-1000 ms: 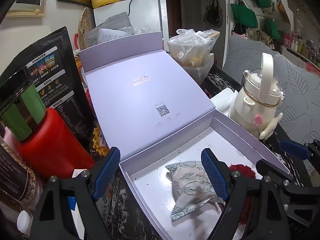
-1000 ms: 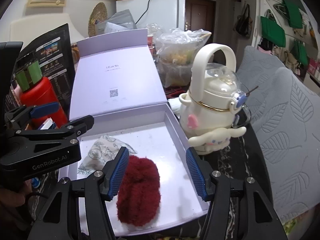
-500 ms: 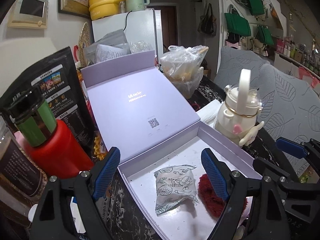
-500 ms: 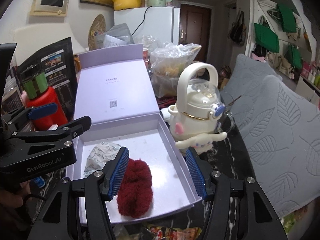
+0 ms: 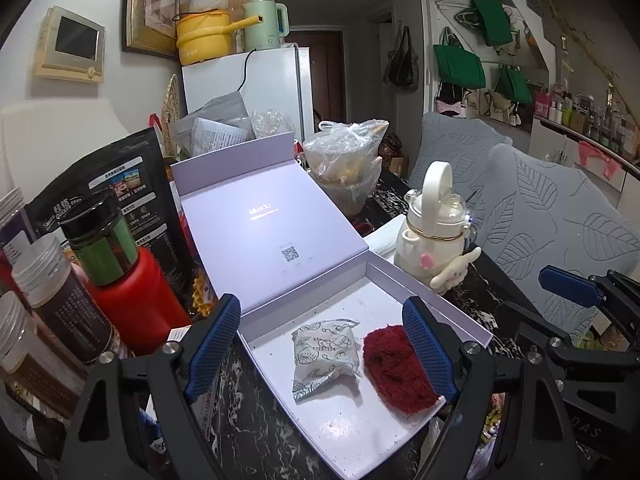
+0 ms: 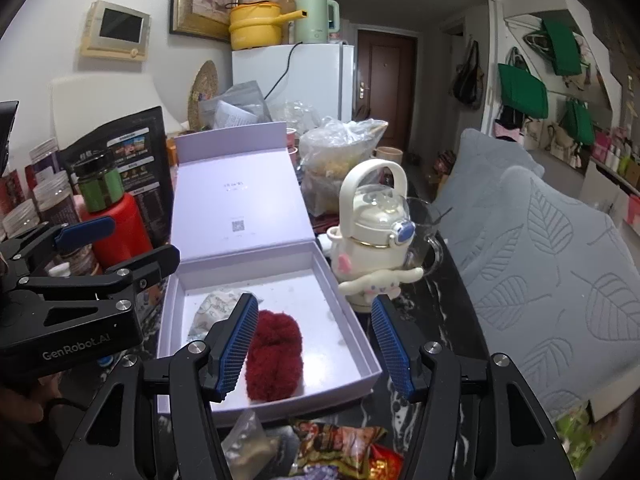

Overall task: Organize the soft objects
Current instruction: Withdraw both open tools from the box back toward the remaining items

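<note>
An open lavender box [image 5: 376, 268] [image 6: 352, 320] lies on the table with its lid [image 5: 260, 224] leaning back. Inside lie a white patterned soft pouch [image 5: 324, 354] [image 6: 208, 314] and a red fuzzy soft object [image 5: 396, 368] [image 6: 274, 354], side by side. My left gripper [image 5: 322, 346] is open and empty, held above and in front of the box. My right gripper [image 6: 314, 348] is open and empty above the box's near end, with the red fuzzy object below its left finger.
A white character kettle [image 5: 436, 236] [image 6: 376, 232] stands right of the box. A red bottle with a green-black jar [image 5: 120, 280], jars and a black pouch [image 5: 120, 184] crowd the left. Snack packets [image 6: 340, 452] lie in front. A grey cushion [image 6: 560, 272] is at the right.
Both grippers have drawn back and up from the box, so the box and both soft objects look smaller and farther. Both stay open and empty.
</note>
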### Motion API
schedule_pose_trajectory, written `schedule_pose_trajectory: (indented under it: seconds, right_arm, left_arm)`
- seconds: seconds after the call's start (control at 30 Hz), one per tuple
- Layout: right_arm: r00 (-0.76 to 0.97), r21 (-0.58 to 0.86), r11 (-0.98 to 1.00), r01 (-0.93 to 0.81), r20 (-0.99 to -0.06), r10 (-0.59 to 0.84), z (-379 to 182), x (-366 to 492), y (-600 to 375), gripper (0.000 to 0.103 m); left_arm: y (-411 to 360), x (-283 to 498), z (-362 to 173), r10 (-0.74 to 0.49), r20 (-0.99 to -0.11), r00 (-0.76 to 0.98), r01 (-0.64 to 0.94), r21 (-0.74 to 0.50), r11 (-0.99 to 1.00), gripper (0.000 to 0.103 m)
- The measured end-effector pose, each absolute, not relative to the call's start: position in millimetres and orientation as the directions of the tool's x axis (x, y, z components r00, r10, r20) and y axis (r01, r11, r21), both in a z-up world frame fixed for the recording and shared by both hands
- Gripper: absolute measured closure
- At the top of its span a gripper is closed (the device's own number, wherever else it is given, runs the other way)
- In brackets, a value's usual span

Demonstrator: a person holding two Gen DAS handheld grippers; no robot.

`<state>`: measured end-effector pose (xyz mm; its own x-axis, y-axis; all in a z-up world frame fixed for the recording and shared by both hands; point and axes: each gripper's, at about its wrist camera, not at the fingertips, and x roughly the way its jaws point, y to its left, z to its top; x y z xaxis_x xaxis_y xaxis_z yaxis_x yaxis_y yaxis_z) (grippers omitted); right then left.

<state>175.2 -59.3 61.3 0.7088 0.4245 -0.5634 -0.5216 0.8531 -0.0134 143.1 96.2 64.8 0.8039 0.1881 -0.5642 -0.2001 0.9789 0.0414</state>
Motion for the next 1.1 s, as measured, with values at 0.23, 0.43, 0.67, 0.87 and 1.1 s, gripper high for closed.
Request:
schedule_pose_trajectory:
  seconds: [0.23, 0.43, 0.67, 0.87, 1.1]
  right_arm:
    - [0.721, -0.004, 0.855, -0.518, -0.54, 0.435, 69.6, 151.1, -74.0, 0.041]
    - [0.731, 0.008, 0.858, -0.513, -0.52, 0.442, 74.3, 128.2, -87.2, 0.037]
    - [0.745, 0.019, 0.864, -0.503, -0.497, 0.444, 74.0, 101.5, -104.8, 0.03]
    - [0.75, 0.024, 0.869, -0.495, -0.492, 0.441, 71.0, 79.6, -123.5, 0.02]
    - [0.751, 0.038, 0.879, -0.476, -0.502, 0.428, 63.7, 58.9, -144.0, 0.017]
  left_arm:
    - [85.4, 117.8, 75.3, 0.182, -0.546, 0.818, -0.191, 0.04, 0.981, 0.019]
    - [77.5, 95.5, 81.3, 0.162, -0.535, 0.829, -0.177, 0.024, 0.984, 0.019]
    - [66.7, 73.7, 82.4, 0.15, -0.534, 0.832, -0.165, 0.018, 0.986, 0.003]
    - [58.7, 54.7, 81.0, 0.152, -0.529, 0.835, -0.17, 0.015, 0.985, 0.003]
    - [46.4, 31.7, 79.8, 0.117, -0.515, 0.849, -0.141, -0.008, 0.99, 0.003]
